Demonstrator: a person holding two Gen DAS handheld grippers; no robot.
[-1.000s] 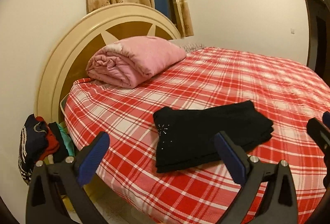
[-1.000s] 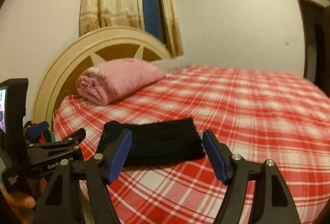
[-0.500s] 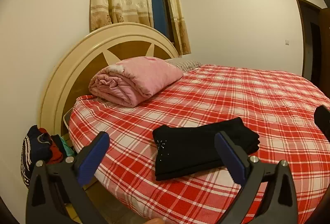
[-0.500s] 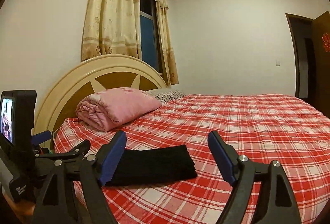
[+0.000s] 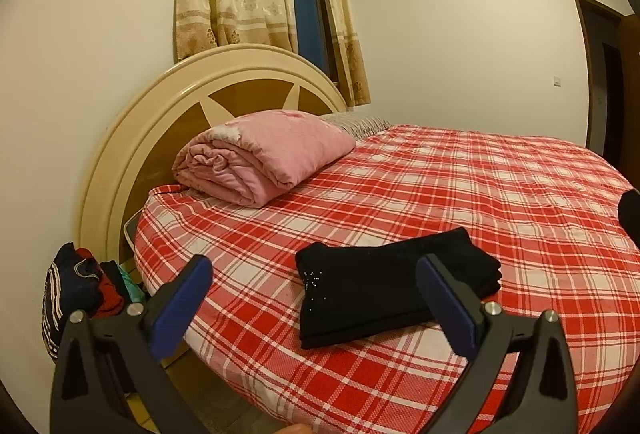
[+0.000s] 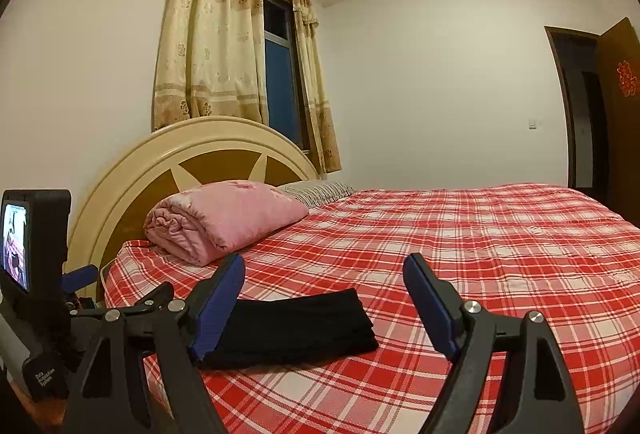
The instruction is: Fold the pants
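Bedroom walls, a curtained window and a round headboard (image 5: 120, 154) frame the red plaid bed (image 5: 500, 194), which serves as the landmark throughout. Off the bed's left edge, beside the headboard, sits a heap of dark and red clothes (image 5: 80, 282). At the bed's head lies a rolled pink quilt (image 5: 264, 158). Near the bed's front edge rest the black pants (image 5: 384, 290), folded into a compact, layered rectangle and touched by neither tool. Over the last second both cameras have pulled back and tilted up: the pants look smaller and lower, and more wall and ceiling show. The left gripper (image 5: 316, 298) hangs short of the bed's edge, jaws spread wide and empty; the right gripper (image 6: 324, 298), also spread and empty, is likewise withdrawn. That retreat, with the bundle left lying neat, suggests the folding is finished.
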